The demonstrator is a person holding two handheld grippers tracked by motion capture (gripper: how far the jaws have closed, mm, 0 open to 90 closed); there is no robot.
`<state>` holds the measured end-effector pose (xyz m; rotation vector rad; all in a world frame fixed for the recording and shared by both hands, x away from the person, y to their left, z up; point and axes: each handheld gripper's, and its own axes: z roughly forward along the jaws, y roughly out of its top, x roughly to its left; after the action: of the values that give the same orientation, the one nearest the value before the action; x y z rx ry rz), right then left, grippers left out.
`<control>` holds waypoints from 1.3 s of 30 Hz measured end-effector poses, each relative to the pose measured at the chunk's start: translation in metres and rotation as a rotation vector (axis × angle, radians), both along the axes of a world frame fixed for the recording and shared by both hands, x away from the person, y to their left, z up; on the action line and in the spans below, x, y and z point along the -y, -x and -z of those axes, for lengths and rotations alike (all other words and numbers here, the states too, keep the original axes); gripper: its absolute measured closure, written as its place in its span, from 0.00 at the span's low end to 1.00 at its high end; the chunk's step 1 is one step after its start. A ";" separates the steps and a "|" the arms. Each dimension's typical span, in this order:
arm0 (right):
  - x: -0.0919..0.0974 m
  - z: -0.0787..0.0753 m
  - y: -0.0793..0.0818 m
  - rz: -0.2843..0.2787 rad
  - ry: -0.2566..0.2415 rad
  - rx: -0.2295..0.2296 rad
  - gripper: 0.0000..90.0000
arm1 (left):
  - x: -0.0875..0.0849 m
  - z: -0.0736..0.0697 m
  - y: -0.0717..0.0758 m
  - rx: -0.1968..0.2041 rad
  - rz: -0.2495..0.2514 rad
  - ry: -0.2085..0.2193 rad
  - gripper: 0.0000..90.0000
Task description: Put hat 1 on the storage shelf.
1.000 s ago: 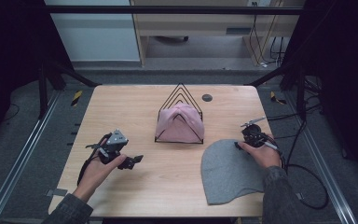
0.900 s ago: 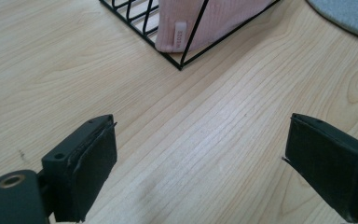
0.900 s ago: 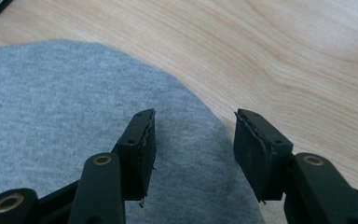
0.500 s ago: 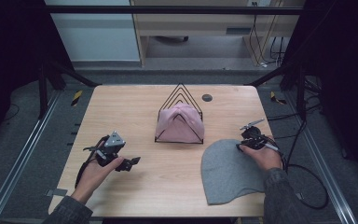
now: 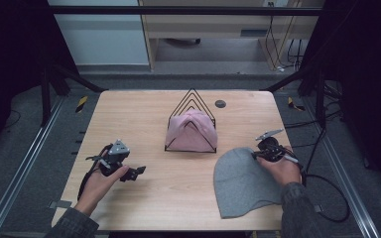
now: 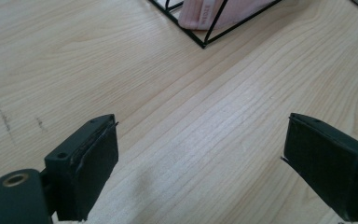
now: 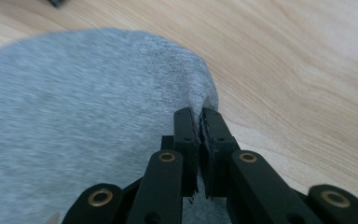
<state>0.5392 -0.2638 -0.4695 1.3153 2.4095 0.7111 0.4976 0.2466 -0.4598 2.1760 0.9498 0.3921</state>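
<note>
A grey knit hat (image 5: 243, 178) lies flat on the wooden table (image 5: 144, 114) at the front right. My right gripper (image 5: 256, 154) (image 7: 199, 116) is shut on its upper right edge, and the grey fabric (image 7: 74, 102) is pinched between the jaws. A pink hat (image 5: 191, 131) sits inside a black wire rack (image 5: 192, 101) at the table's middle; a corner of that rack (image 6: 204, 43) reaches into the left gripper view. My left gripper (image 5: 140, 171) (image 6: 200, 168) rests open at the front left, jaws wide apart over bare wood.
A small dark round disc (image 5: 220, 103) lies behind the rack. The right gripper's cable (image 5: 327, 198) loops off the table's right edge. Metal rails (image 5: 20, 168) run along both sides of the table.
The right gripper has slid a little down and left along the grey hat's edge. The left gripper has drifted slightly toward the front.
</note>
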 end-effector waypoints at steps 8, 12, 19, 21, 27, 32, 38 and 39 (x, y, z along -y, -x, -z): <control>-0.005 -0.029 0.020 -0.022 -0.034 0.070 0.96 | -0.006 0.010 -0.007 -0.041 -0.018 -0.020 0.11; -0.009 -0.042 0.026 -0.029 -0.030 0.090 0.96 | -0.003 0.011 -0.009 -0.047 -0.007 -0.025 0.11; -0.015 -0.057 0.033 -0.052 -0.039 0.127 0.96 | 0.000 0.013 -0.008 -0.048 -0.004 -0.026 0.11; -0.017 -0.060 0.036 -0.063 -0.051 0.131 0.96 | 0.001 0.013 -0.008 -0.051 -0.006 -0.024 0.11; -0.019 -0.070 0.044 -0.094 -0.069 0.168 0.96 | -0.001 0.013 -0.009 -0.052 -0.006 -0.017 0.10; -0.019 -0.076 0.049 -0.105 -0.090 0.191 0.96 | -0.003 0.013 -0.009 -0.056 -0.014 -0.003 0.10; -0.021 -0.088 0.056 -0.124 -0.112 0.224 0.96 | -0.003 0.013 -0.009 -0.059 -0.015 0.008 0.10; -0.021 -0.091 0.058 -0.127 -0.119 0.231 0.96 | -0.003 0.013 -0.008 -0.059 -0.012 0.009 0.10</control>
<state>0.4813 -0.2424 -0.3789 1.0623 2.3081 0.9974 0.5061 0.2496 -0.4733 2.1856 0.9951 0.3306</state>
